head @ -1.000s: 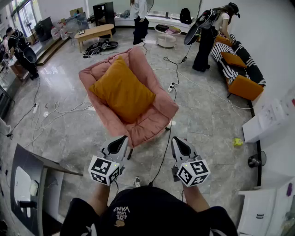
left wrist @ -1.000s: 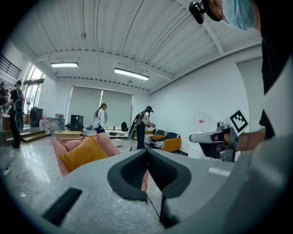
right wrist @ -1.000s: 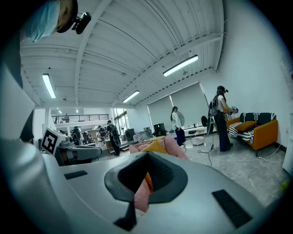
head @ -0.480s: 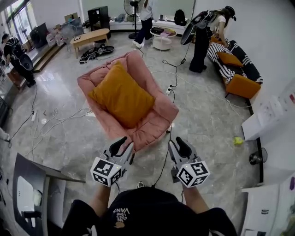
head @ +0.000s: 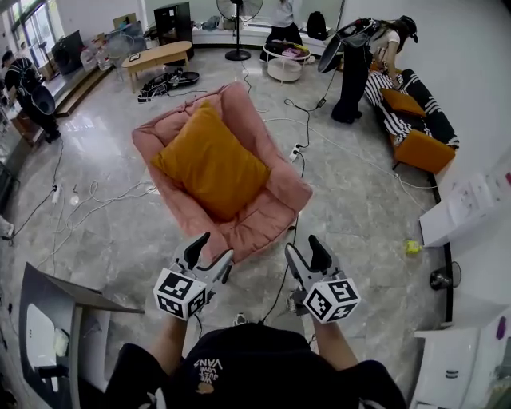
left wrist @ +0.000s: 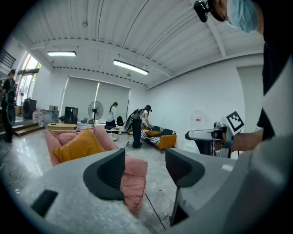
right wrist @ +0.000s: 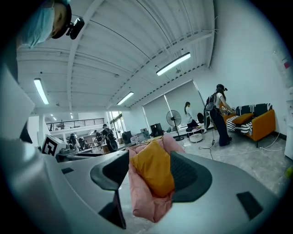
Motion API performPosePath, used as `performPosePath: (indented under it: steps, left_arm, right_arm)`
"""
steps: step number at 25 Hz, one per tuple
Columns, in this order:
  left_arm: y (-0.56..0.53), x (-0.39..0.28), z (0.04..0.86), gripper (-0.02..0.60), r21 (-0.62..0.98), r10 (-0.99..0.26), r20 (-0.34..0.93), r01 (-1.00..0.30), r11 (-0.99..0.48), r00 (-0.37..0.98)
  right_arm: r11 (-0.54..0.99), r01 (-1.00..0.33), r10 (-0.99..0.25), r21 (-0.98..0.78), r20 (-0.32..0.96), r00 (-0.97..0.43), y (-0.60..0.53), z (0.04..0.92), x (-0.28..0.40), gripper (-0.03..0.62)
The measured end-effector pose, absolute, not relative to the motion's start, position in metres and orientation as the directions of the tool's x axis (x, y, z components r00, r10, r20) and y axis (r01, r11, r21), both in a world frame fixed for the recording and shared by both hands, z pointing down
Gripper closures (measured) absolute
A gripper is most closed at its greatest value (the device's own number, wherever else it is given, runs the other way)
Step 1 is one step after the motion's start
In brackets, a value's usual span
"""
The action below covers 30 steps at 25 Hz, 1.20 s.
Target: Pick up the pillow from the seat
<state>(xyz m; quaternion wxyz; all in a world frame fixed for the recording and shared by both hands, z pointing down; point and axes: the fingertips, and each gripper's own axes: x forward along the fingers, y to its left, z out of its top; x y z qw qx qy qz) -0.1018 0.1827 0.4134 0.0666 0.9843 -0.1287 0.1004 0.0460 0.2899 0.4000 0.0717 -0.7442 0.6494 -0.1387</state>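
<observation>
Facing pink seat, orange pillow propped against its back, well ahead and untouched. Held side by side short of seat's front edge: left gripper and right gripper, both empty, jaws just spread wide. Probably opened early and paired to take bulky, soft pillow from two sides at once.

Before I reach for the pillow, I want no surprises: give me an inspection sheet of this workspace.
Surface: glossy grey floor.
Job's things: orange pillow lying on the pink chair, untouched.
Clutter: small yellow thing on the floor, right.
Grippers: left gripper and right gripper short of the chair; jaws apart, just been opening, holding nothing.
Cables: black cable from chair toward the feet; white cables left.
Surroundings: person by the sofa; fan beyond.
</observation>
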Motion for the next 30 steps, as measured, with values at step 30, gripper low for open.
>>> performPosePath:
  steps: [30]
  left_arm:
    - [0.175, 0.077, 0.418, 0.310, 0.124, -0.605, 0.266, -0.649, -0.750, 0.750]
  right_arm:
    - [0.247, -0.919, -0.934, -0.307, 0.178, -0.311, 0.214, 0.414, 0.259, 0.326]
